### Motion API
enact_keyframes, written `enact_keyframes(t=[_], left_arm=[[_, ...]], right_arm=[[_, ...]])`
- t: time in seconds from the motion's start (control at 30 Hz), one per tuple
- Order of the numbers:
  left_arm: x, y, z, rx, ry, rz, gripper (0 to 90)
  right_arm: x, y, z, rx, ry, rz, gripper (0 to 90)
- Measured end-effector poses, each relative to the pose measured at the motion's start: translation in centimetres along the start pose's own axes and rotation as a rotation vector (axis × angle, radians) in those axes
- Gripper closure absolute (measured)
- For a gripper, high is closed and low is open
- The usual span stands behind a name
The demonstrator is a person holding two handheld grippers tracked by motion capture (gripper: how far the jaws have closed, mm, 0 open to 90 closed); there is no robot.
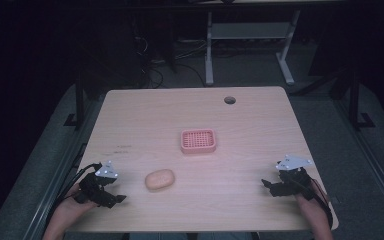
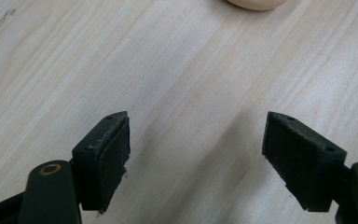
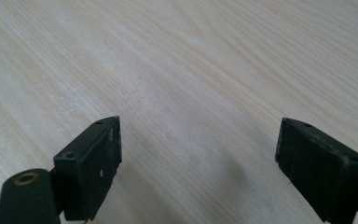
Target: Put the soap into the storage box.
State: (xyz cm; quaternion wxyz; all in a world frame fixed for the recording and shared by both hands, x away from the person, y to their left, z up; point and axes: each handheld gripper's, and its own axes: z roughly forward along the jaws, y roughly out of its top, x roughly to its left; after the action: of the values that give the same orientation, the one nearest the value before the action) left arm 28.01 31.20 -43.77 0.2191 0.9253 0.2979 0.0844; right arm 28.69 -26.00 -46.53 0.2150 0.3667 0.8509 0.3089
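A pale peach oval bar of soap (image 1: pixel 160 179) lies on the wooden table (image 1: pixel 145 115), left of centre near the front. A pink slotted soap dish (image 1: pixel 198 141) sits empty at the table's middle. My left gripper (image 1: pixel 116 196) rests at the front left, a short way left of the soap, jaws wide apart and empty. In the left gripper view its gripper (image 2: pixel 196 154) is over bare wood, with the soap's edge (image 2: pixel 256 3) at the top. My right gripper (image 1: pixel 269 186) is at the front right, open; its own view shows the right gripper (image 3: pixel 198 161) over bare wood.
A round cable hole (image 1: pixel 229 100) is near the table's far edge. Beyond the table stand dark floor, cables and white desk legs (image 1: pixel 209 55). Table edges run close beside both hands.
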Motion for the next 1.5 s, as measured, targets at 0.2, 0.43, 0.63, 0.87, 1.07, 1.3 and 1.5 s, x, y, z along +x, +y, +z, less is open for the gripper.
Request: enact_keyframes(t=[0.2, 0.43, 0.63, 0.87, 1.07, 1.3, 1.5], left_arm=[[-0.3, 0.2, 0.2, 0.0, -0.001, 0.003, 22.2], [-0.7, 0.9, 0.3, 0.001, -0.007, 0.028, 22.2], [-1.0, 1.7, 0.3, 0.003, -0.005, 0.057, 22.2], [-1.6, 3.3, 0.5, 0.02, -0.005, 0.096, 22.2], [-2.1, 4.7, 0.7, 0.019, -0.013, 0.121, 22.2], [-2.6, 6.5, 1.4, 0.031, -0.026, 0.164, 22.1], [-2.9, 7.5, 2.0, 0.041, -0.04, 0.181, 22.1]], right_arm=[[0.1, 0.1, 0.0, 0.001, 0.0, -0.008, 13.8], [0.4, 0.1, -0.1, 0.001, -0.005, -0.013, 13.8], [0.4, 0.1, -0.3, -0.005, -0.006, -0.001, 13.8], [0.5, 0.1, -0.2, -0.015, 0.002, -0.001, 13.8], [0.8, 0.3, 0.0, -0.007, 0.008, -0.023, 13.8], [0.8, 0.3, -0.1, -0.009, 0.013, -0.028, 13.8], [1.0, 0.4, -0.1, -0.017, 0.015, -0.02, 13.8]])
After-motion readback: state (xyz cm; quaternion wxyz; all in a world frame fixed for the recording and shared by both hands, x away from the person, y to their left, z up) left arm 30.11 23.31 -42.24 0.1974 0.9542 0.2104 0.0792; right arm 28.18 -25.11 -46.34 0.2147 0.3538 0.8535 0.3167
